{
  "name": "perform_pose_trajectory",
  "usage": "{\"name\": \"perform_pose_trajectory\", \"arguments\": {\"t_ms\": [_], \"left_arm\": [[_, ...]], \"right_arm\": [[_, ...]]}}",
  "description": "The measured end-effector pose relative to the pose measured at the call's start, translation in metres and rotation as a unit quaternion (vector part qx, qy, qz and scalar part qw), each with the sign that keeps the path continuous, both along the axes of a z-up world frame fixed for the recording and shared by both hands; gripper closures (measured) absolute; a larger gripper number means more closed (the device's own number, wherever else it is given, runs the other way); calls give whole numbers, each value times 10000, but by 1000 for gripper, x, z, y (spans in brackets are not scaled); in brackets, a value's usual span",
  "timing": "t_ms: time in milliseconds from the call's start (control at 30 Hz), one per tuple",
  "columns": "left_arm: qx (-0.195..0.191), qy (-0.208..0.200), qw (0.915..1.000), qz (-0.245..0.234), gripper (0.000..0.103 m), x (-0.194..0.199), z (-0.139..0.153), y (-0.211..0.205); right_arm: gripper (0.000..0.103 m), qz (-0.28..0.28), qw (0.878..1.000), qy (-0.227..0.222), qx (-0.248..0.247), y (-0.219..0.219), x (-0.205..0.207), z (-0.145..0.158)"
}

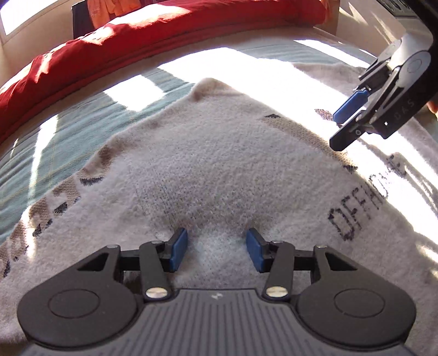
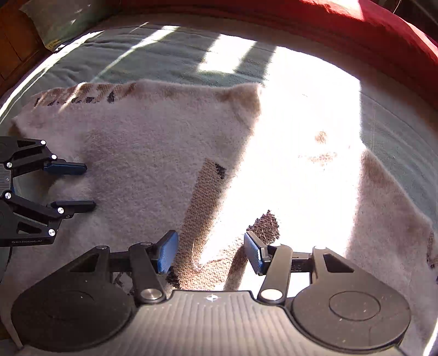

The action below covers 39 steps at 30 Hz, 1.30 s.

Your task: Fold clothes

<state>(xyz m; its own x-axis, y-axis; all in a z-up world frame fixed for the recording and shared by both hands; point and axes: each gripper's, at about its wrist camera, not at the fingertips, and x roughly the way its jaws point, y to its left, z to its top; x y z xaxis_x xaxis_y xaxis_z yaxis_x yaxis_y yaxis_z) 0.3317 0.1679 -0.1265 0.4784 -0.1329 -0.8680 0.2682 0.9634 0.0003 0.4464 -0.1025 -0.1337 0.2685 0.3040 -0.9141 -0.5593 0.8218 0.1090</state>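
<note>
A fuzzy off-white knit sweater (image 1: pixel 213 169) with tan and dark patterned bands and dark lettering lies partly folded on the bed, and it also fills the right wrist view (image 2: pixel 153 142). My left gripper (image 1: pixel 216 250) is open, low over the sweater's folded part, with nothing between its blue pads. It shows at the left of the right wrist view (image 2: pixel 89 186), open. My right gripper (image 2: pixel 211 253) is open over a tan patterned band. It shows at the upper right of the left wrist view (image 1: pixel 338 130), open above the sweater.
The sweater lies on a pale green bedspread (image 2: pixel 137 57) with strong sun patches. A red blanket (image 1: pixel 164 35) runs along the far side of the bed. A green pillow (image 2: pixel 60 19) sits at the far left corner.
</note>
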Motion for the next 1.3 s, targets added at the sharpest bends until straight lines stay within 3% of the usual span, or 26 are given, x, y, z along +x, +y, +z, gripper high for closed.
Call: {"name": "perform_pose_trajectory", "arguments": {"t_ms": [300,367,500,633,733,867,933,967,1033,1200,1300], "left_arm": [[391,622,9970,-232,51,-22,-12,-9],[581,565,9962,-311,52,-23,0,-17],[365,153,9980,-487,51,-14,19,-40],[490,-279,9972,-495,50,15,18,-69],[430,-601,9972,-117,50,46,14,-76],[441,-617,9956,557,50,77,-6,-66],[366,-490,9943,874,47,86,-20,-55],[319,-434,9933,1027,45,90,-26,-50],[25,-494,9912,1226,41,84,-29,-39],[108,-484,9923,1135,41,58,-21,-41],[126,-412,9956,829,41,34,-19,-47]], "right_arm": [[38,-827,9957,401,-62,-86,-64,-11],[37,-878,9948,490,-135,-96,-72,-10],[37,-990,9945,291,-172,-109,-78,3],[31,-1049,9937,-362,-163,-110,-53,12],[31,-1174,9904,-704,-192,-109,-21,4],[30,-1613,9834,-821,-159,-112,8,-16],[21,-1757,9810,-821,-73,-113,16,-25],[10,-1786,9807,-789,9,-113,15,-29],[0,-1845,9800,-725,174,-113,13,-37],[0,-1784,9801,-874,-10,-107,8,-40],[0,-1725,9814,-833,-102,-104,6,-36]]}}
